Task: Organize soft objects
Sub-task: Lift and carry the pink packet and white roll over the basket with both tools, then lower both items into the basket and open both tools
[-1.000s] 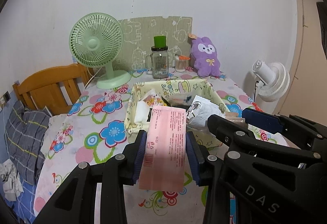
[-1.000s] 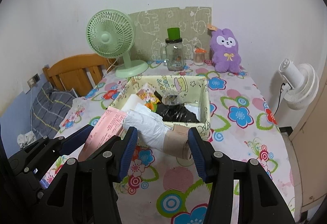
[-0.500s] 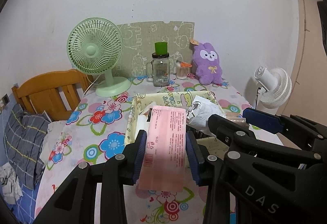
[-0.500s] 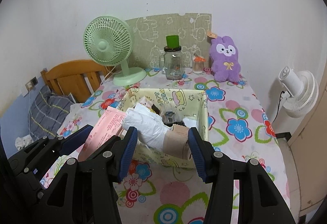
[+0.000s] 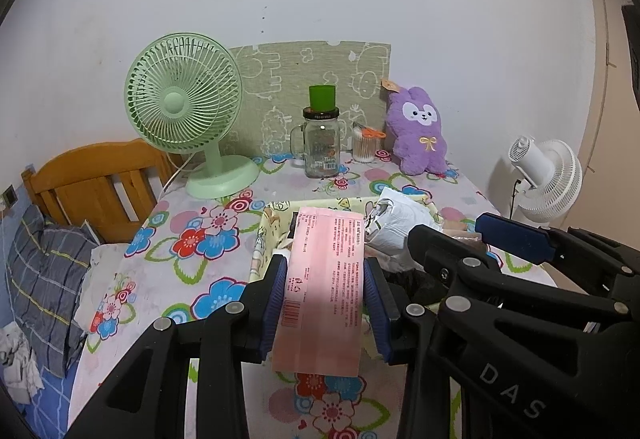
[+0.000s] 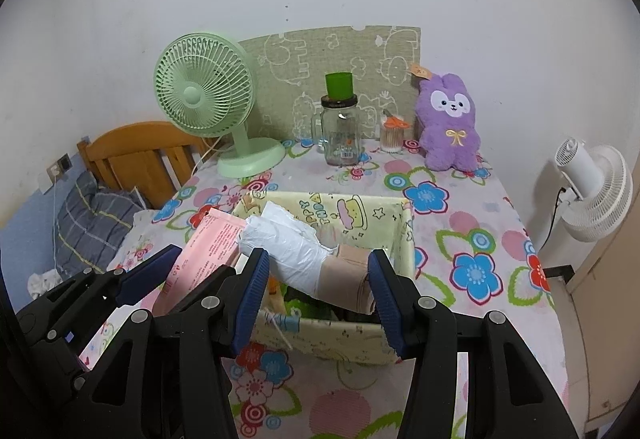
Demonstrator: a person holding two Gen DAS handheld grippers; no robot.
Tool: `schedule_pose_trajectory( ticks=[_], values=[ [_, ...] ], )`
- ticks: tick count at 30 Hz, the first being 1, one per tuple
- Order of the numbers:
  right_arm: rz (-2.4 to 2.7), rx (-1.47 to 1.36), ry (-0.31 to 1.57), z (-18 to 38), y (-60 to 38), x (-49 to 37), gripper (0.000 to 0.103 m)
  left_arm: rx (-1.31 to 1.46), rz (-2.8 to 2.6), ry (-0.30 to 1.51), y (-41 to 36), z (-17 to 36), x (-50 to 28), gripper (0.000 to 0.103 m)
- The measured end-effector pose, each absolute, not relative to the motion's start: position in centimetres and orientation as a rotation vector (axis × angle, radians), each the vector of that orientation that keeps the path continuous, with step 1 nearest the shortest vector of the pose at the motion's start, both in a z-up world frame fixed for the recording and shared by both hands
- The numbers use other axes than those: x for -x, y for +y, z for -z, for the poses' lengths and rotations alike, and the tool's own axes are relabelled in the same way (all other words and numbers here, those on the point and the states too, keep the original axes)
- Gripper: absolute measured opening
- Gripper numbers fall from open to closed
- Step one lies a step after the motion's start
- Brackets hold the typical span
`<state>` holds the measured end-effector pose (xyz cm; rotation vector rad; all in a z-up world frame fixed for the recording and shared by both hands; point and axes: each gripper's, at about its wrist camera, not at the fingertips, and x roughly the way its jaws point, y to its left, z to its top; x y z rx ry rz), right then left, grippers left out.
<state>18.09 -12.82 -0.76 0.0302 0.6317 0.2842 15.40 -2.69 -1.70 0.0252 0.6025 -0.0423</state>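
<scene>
My left gripper (image 5: 325,297) is shut on a flat pink packet (image 5: 325,287) and holds it up over the near left part of a yellow fabric basket (image 6: 348,207). My right gripper (image 6: 318,281) is shut on a white plastic bag with a beige roll (image 6: 320,263) above the basket's near edge. The pink packet also shows in the right wrist view (image 6: 204,253), and the white bag in the left wrist view (image 5: 396,225). The basket's contents are mostly hidden behind the held items.
On the flowered tablecloth (image 6: 472,231) at the back stand a green fan (image 6: 212,107), a glass jar with a green cup on top (image 6: 340,131), a small swab jar (image 6: 392,137) and a purple plush rabbit (image 6: 450,125). A wooden chair (image 6: 136,155) is left, a white fan (image 6: 592,195) right.
Both grippers have pulled back toward me and risen with their items still held. The basket now sits lower and nearer in both views.
</scene>
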Motion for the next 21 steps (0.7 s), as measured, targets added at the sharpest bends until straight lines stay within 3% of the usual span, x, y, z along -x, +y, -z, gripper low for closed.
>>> schedule_pose_trajectory(
  ticks=[21],
  values=[
    [-0.287,-0.075,0.682,2.4,-12.8,-24.3,0.055,0.003,0.047,0.647,-2.3,3.5,-21.3,0.04]
  ],
)
